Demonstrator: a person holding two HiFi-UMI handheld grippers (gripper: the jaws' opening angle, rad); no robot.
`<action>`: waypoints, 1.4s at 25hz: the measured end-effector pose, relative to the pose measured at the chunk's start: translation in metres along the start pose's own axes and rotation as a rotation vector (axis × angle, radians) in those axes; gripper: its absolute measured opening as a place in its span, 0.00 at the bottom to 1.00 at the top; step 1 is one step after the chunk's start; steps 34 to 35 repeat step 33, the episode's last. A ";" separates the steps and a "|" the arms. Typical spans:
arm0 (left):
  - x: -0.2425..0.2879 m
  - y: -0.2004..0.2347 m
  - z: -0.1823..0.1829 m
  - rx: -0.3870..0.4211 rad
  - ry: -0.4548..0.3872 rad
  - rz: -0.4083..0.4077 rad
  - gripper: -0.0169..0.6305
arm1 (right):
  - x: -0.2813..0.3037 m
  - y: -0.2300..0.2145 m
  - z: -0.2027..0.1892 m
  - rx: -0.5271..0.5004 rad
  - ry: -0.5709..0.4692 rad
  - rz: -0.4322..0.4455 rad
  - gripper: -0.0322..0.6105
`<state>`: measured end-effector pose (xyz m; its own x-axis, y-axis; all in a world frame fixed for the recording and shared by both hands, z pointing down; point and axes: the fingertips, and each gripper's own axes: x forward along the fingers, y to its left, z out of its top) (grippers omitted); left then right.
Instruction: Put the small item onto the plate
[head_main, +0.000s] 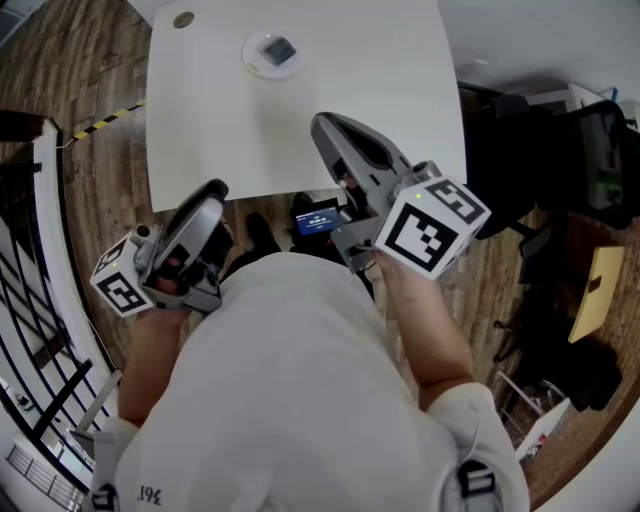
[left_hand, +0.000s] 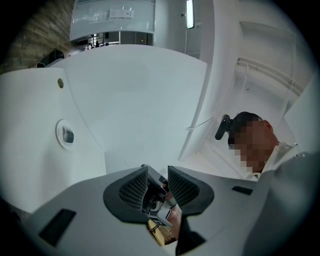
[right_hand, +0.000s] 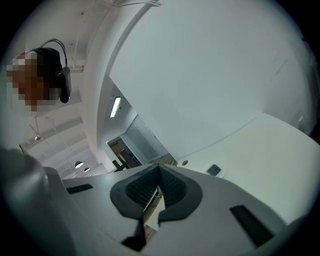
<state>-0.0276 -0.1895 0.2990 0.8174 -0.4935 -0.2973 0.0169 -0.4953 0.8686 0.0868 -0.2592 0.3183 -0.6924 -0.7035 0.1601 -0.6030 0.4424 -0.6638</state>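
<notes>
A white round plate (head_main: 271, 52) lies at the far side of the white table (head_main: 380, 90), with a small dark square item (head_main: 279, 49) on it. The plate (left_hand: 65, 135) also shows at the left of the left gripper view, and the plate (right_hand: 214, 170) shows small in the right gripper view. My left gripper (head_main: 213, 192) hangs by the table's near edge, its jaws apart with nothing gripped. My right gripper (head_main: 322, 125) is raised over the near part of the table, far short of the plate. Its jaws are shut with nothing between them.
A round grommet hole (head_main: 183, 19) sits in the table's far left corner. A small lit screen (head_main: 315, 218) is below the near edge. Dark chairs and bags (head_main: 560, 150) crowd the right, and a railing (head_main: 40, 330) runs down the left. A person wearing a black headset (left_hand: 240, 125) shows in both gripper views.
</notes>
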 end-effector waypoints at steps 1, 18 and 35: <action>0.001 0.000 -0.001 -0.001 0.007 -0.002 0.20 | 0.001 -0.001 0.001 -0.006 0.001 -0.003 0.05; 0.012 -0.002 -0.002 0.005 0.050 -0.018 0.20 | 0.007 0.004 0.014 -0.079 -0.016 0.006 0.05; 0.021 -0.001 -0.012 -0.003 0.068 -0.014 0.20 | -0.004 -0.006 0.015 -0.086 -0.017 -0.006 0.05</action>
